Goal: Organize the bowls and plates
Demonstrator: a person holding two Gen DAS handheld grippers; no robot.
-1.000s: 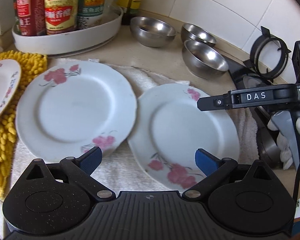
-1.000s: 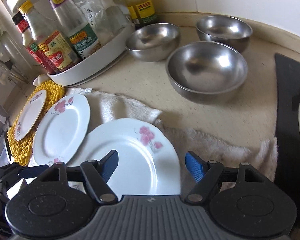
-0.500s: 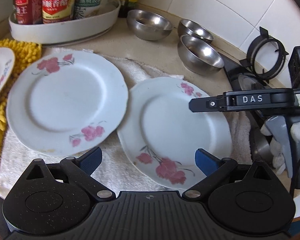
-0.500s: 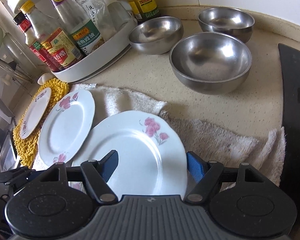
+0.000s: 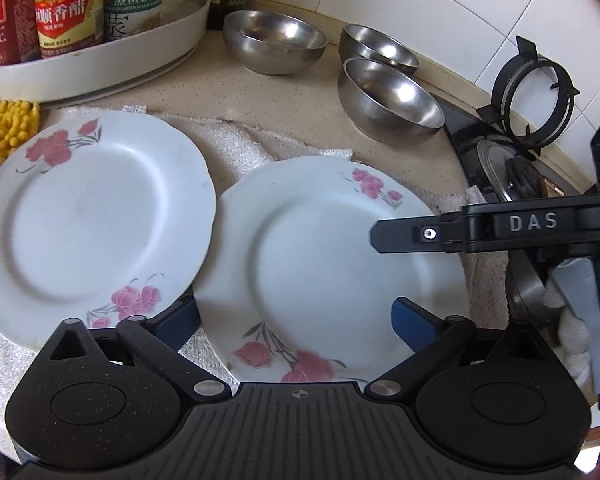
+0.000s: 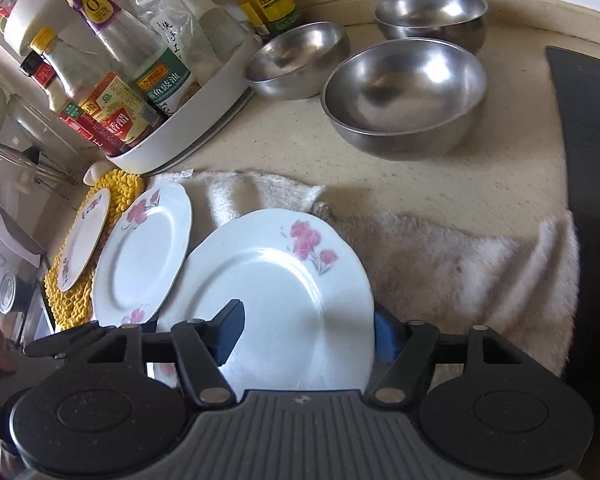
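Observation:
Two white plates with pink flowers lie on a towel. The right plate (image 5: pixel 332 252) (image 6: pixel 268 292) has its rim touching the left plate (image 5: pixel 88 220) (image 6: pixel 140 256). My right gripper (image 6: pixel 306 336) straddles the right plate's right rim. One pad is over the plate and the other sits outside and below the edge. Its jaws are closing and do not press the plate. One of its fingers (image 5: pixel 480 232) reaches across the plate in the left wrist view. My left gripper (image 5: pixel 298 326) hovers open over the same plate's near rim. Three steel bowls (image 6: pixel 404 92) (image 6: pixel 296 60) (image 6: pixel 432 12) stand behind.
A white tray of sauce bottles (image 5: pixel 100 72) (image 6: pixel 204 120) stands at the back left. A small plate (image 6: pixel 82 240) rests on a yellow mat (image 6: pixel 112 188) at the far left. The towel (image 6: pixel 460 264) extends right toward a black stove top (image 6: pixel 588 160) with a burner ring (image 5: pixel 532 92).
My left gripper has moved in closer over the right plate. The right gripper's jaws have narrowed around that plate's rim, and its finger reaches further across the plate.

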